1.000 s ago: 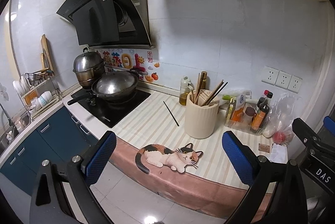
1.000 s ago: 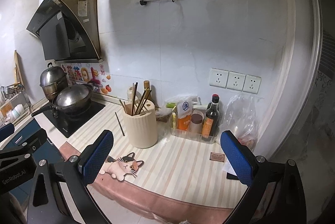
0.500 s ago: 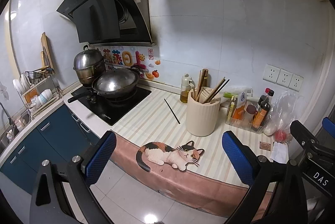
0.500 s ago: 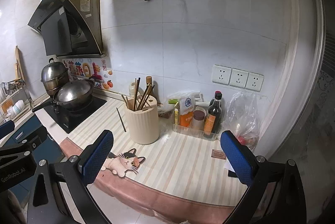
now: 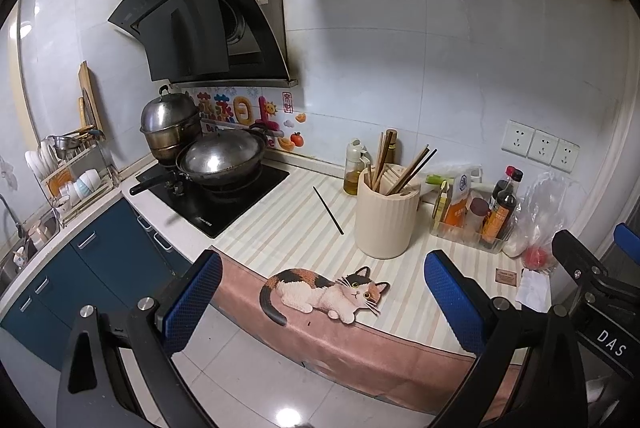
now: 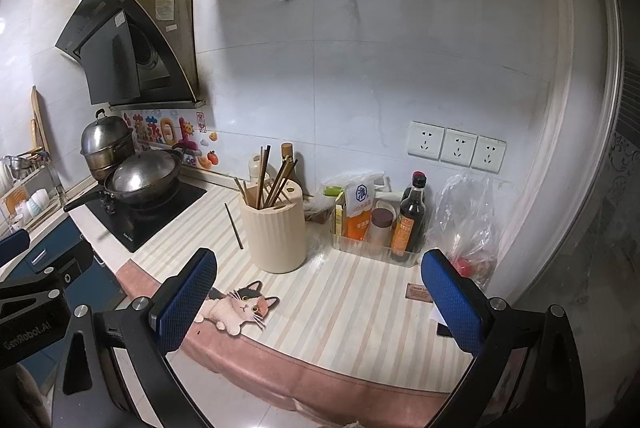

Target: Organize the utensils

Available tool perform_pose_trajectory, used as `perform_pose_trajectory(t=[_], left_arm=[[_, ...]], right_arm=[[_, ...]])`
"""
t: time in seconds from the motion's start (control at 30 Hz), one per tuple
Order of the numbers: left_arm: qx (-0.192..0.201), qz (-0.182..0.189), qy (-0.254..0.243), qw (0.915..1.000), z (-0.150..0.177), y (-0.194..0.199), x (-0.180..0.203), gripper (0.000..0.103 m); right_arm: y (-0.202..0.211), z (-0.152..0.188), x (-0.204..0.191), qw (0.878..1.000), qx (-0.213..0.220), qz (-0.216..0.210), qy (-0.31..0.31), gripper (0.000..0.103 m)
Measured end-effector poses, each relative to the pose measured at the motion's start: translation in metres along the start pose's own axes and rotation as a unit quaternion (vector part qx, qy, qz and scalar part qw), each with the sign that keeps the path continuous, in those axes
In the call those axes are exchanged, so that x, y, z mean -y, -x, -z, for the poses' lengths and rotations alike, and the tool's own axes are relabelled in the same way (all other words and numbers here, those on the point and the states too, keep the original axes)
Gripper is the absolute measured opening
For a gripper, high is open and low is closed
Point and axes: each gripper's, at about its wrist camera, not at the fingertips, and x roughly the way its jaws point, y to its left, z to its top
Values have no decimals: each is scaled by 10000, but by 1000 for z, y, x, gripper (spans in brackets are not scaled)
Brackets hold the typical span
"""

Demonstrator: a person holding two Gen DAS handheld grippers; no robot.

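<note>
A cream ribbed utensil holder (image 5: 385, 218) stands on the striped counter mat and holds several chopsticks (image 5: 412, 168). It also shows in the right wrist view (image 6: 275, 228). One dark chopstick (image 5: 328, 210) lies loose on the mat left of the holder, also seen in the right wrist view (image 6: 233, 221). My left gripper (image 5: 322, 302) is open and empty, held off the counter's front edge. My right gripper (image 6: 318, 302) is open and empty, above the front of the mat.
A wok (image 5: 222, 162) and steel pot (image 5: 170, 126) sit on the black cooktop at left. A clear tray of sauce bottles (image 6: 384, 228) and a plastic bag (image 6: 466, 224) stand right of the holder. An oil bottle (image 5: 354, 172) stands behind it. A dish rack (image 5: 70, 168) is far left.
Both grippers have drifted slightly, so the counter sits a little differently in each view. Nothing on the counter has moved, and both grippers stay open.
</note>
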Motion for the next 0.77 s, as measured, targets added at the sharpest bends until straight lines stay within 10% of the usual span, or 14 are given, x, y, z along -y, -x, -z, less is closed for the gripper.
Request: perform_pose_trajectory(t=[0.77], left_arm=[[-75,31,23,10000,9,3,3,103]], right_arm=[[6,9,-3,10000,-20,-71,48,103]])
